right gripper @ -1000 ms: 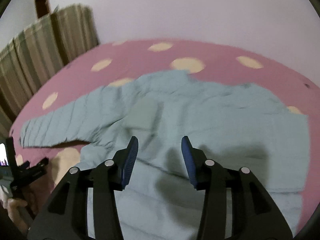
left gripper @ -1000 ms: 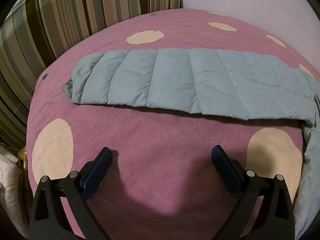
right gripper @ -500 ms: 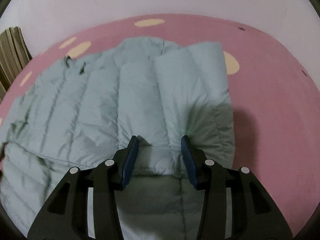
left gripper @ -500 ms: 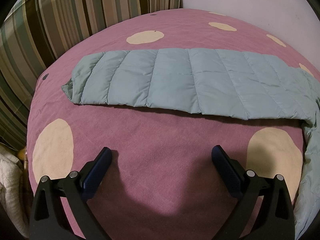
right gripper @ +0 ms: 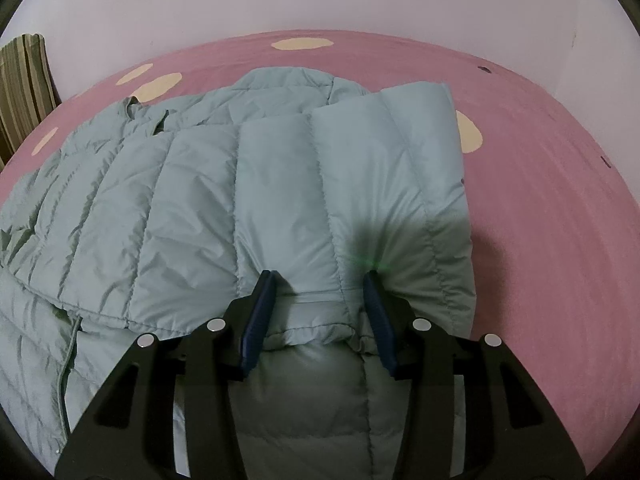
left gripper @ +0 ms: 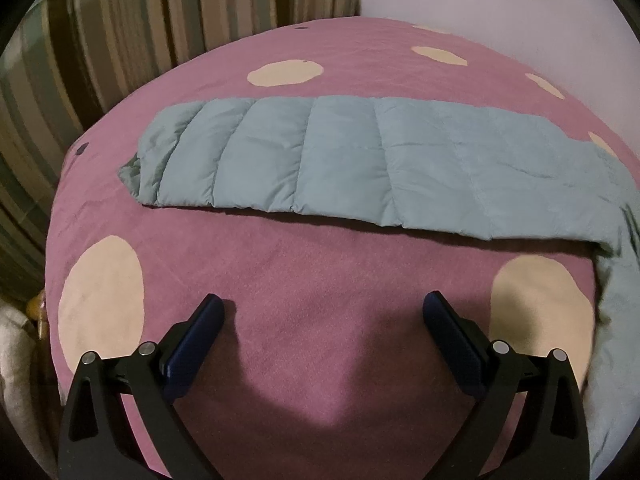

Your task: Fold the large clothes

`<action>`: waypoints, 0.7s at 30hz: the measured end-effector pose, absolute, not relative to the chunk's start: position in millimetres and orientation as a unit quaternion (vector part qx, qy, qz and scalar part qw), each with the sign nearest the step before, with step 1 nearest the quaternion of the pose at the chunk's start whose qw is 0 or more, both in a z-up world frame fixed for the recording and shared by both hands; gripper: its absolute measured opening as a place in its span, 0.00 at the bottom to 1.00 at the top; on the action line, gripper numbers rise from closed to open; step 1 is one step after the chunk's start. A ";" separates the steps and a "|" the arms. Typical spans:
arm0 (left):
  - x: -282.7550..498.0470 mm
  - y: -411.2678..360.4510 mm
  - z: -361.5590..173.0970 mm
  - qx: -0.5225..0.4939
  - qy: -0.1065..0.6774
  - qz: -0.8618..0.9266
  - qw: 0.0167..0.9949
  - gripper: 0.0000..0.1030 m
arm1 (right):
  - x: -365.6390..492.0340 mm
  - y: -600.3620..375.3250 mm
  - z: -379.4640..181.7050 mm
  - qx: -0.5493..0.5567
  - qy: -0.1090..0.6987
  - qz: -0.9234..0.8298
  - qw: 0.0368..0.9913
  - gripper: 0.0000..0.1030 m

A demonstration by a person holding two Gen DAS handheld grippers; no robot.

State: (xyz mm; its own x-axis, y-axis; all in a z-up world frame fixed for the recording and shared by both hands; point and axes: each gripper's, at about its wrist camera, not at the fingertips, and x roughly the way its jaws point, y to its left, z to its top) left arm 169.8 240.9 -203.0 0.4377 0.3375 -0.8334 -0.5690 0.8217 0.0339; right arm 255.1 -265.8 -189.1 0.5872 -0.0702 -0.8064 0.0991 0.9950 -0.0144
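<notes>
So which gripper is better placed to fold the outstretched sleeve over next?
Left gripper: open, empty, facing the flat sleeve. Right gripper is busy at the folded sleeve's cuff.

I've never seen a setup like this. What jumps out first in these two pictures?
A puffy pale-blue quilted jacket sprawls across a pink bedspread dotted with cream spots. One sleeve is folded over the body, and the right tongs stand open astride that sleeve's cuff end. In the left view the other sleeve lies stretched straight across the bed, the left tongs wide open over bare spread, with striped curtains behind.
</notes>
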 end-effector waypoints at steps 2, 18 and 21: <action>160.6 250.2 -196.5 -0.142 0.445 0.260 0.845 0.96 | 256.0 -265.5 -189.3 0.014 0.452 -0.048 0.891 0.45; 142.5 393.0 -191.7 -0.301 0.355 0.234 0.854 0.66 | 257.4 -265.1 -189.4 0.005 0.449 -0.049 0.892 0.47; 147.9 396.4 -193.8 -0.294 0.354 0.237 0.856 0.52 | 258.2 -265.1 -189.3 0.002 0.449 -0.050 0.892 0.47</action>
State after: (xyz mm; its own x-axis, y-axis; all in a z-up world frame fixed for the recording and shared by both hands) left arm 147.9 396.4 -193.8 0.6374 0.1985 -0.7446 -0.6139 0.7148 -0.3350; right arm 258.2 -265.1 -189.3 0.5915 -0.0873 -0.8016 0.0913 0.9950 -0.0411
